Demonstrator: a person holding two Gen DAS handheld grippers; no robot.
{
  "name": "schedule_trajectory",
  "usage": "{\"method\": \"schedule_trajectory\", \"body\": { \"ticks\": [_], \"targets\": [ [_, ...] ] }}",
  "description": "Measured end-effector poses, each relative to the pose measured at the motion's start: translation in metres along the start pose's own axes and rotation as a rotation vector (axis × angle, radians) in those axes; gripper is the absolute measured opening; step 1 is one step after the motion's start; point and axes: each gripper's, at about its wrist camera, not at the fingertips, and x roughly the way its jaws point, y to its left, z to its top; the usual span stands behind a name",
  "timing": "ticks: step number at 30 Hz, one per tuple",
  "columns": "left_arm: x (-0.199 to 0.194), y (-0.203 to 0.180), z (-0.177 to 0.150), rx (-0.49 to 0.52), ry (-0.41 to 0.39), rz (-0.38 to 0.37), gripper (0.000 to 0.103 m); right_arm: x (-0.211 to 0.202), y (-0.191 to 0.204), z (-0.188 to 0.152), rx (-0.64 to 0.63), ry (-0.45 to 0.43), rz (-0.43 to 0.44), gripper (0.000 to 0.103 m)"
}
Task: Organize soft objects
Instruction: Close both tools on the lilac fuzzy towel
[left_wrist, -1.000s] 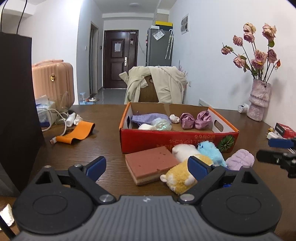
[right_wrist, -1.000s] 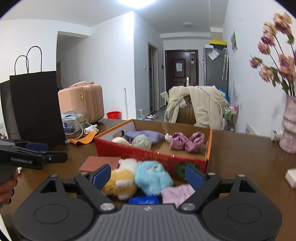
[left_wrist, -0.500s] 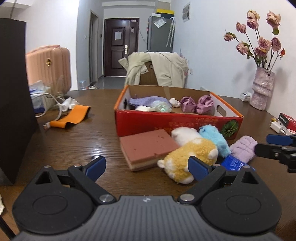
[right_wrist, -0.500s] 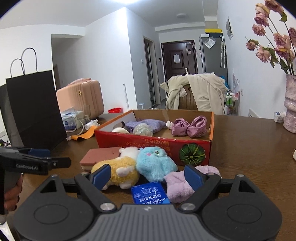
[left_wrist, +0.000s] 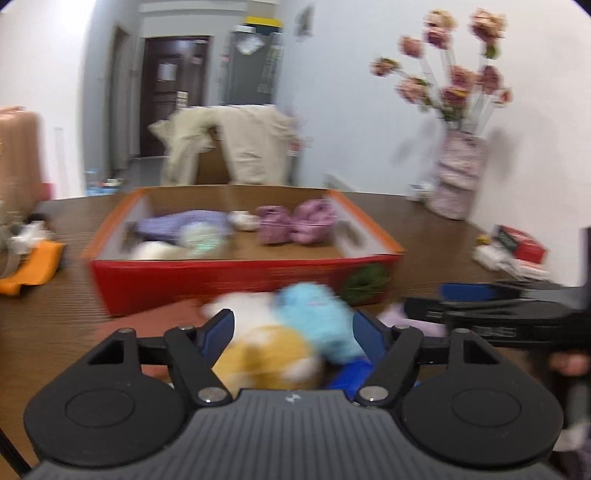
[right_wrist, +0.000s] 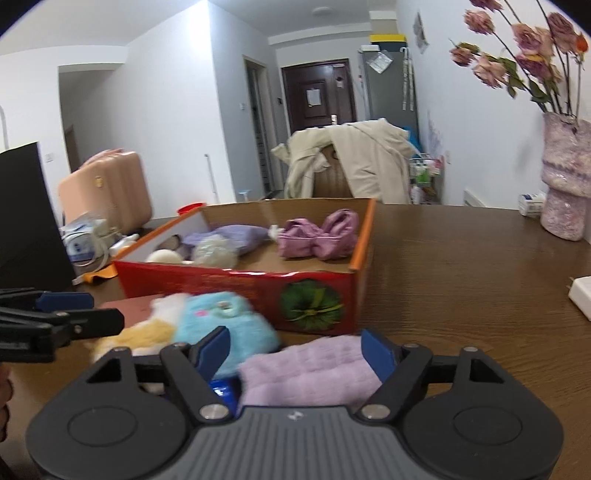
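Observation:
A red cardboard box (left_wrist: 243, 280) (right_wrist: 236, 284) on the brown table holds a purple bow (right_wrist: 317, 240) and other soft items. In front of it lie a yellow plush (left_wrist: 266, 350), a blue plush (left_wrist: 314, 317) (right_wrist: 221, 325), a lilac cloth (right_wrist: 310, 369) and a pink sponge block (left_wrist: 147, 325). My left gripper (left_wrist: 293, 332) is closing, with the yellow and blue plush between its jaws; the blurred view shows no pad pressing. My right gripper (right_wrist: 295, 350) is closing around the lilac cloth, its left pad still apart from it. Each gripper shows in the other's view: right gripper (left_wrist: 424, 301), left gripper (right_wrist: 107, 310).
A blue packet (right_wrist: 221, 391) lies under the toys. A vase of flowers (right_wrist: 565, 184) stands at the right, a black bag (right_wrist: 26, 221) and a pink suitcase (right_wrist: 110, 192) at the left. An orange band (left_wrist: 29, 266) lies left of the box, a coat-draped chair (left_wrist: 229, 144) behind it.
Both grippers came forward and down onto the toys in front of the box. Both pairs of jaws narrowed. The left wrist view has swung right and is now blurred.

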Motion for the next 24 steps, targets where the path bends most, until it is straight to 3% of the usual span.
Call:
{"method": "schedule_trajectory", "body": {
  "ticks": [5,8,14,17,24],
  "targets": [
    [0.034,-0.041,-0.002,0.051,0.084,-0.118,0.06,0.017,-0.038,-0.001,0.055,0.036,-0.028,0.057],
    [0.056,-0.054,-0.005,0.053,0.162,-0.158,0.048,0.024,-0.061,-0.004,0.136,0.064,0.05,0.047],
    [0.084,-0.059,-0.008,0.02,0.223,-0.112,0.042,0.03,-0.082,-0.015,0.234,0.1,0.175,0.029],
    [0.094,-0.058,-0.004,-0.015,0.238,-0.097,0.037,0.024,-0.087,-0.018,0.257,0.088,0.143,0.026],
    [0.101,-0.049,0.006,-0.131,0.2,-0.132,0.043,0.024,-0.093,-0.025,0.301,0.087,0.122,0.029]
  ]
}}
